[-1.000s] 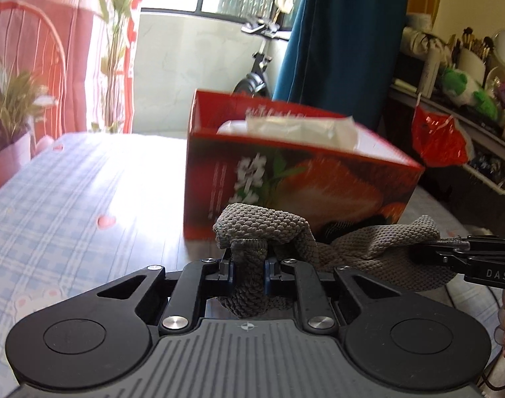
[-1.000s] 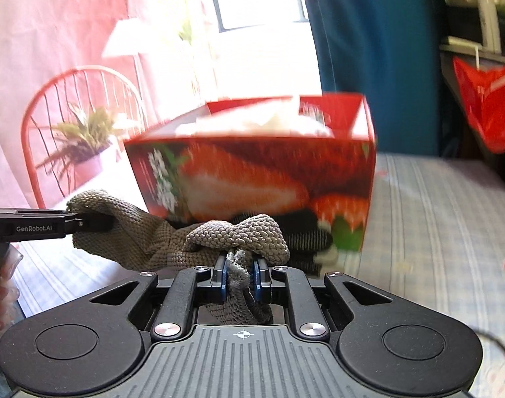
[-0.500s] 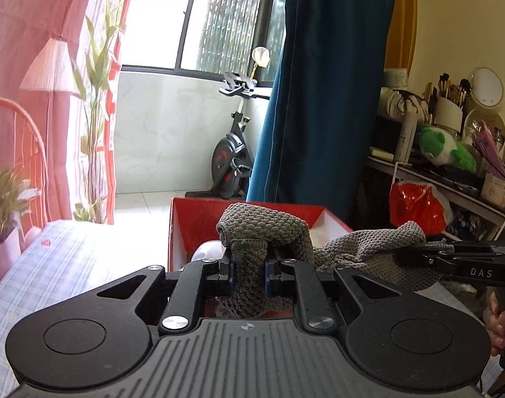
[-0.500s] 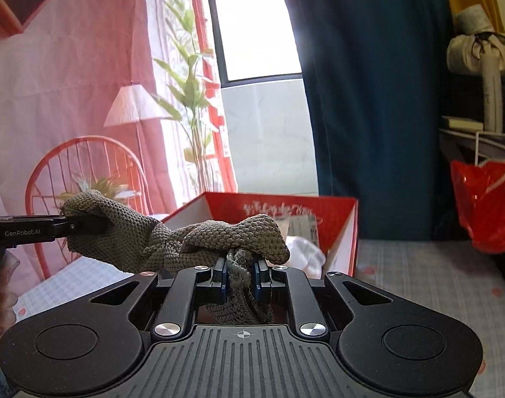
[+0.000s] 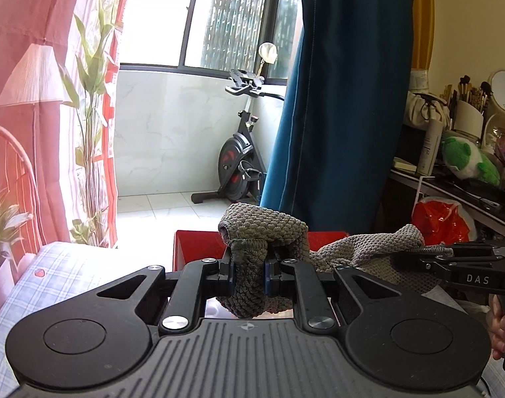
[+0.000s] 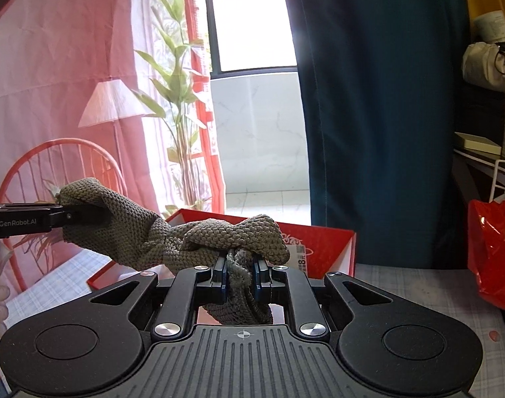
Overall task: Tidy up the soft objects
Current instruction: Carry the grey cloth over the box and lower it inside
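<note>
A grey-green knitted cloth (image 5: pixel 265 229) hangs in the air, stretched between both grippers. My left gripper (image 5: pixel 249 273) is shut on one bunched end of it. My right gripper (image 6: pixel 240 273) is shut on the other end of the cloth (image 6: pixel 249 235). In the left wrist view the right gripper (image 5: pixel 451 253) comes in from the right, clamping the cloth edge. In the right wrist view the left gripper (image 6: pixel 66 215) comes in from the left. The red cardboard box (image 6: pixel 332 248) sits just below and behind the cloth; its rim (image 5: pixel 192 242) shows under the left gripper.
The box stands on a blue-checked tablecloth (image 5: pixel 50 285). A red plastic bag (image 6: pixel 494 252) hangs at the right under a cluttered shelf (image 5: pixel 458 179). A blue curtain (image 5: pixel 338 99), an exercise bike (image 5: pixel 239 162), a plant (image 5: pixel 90 106) and a red chair (image 6: pixel 63 172) stand behind.
Both grippers have risen with the cloth still clamped. The red box has dropped from filling the middle of the views to only its rim showing below the cloth.
</note>
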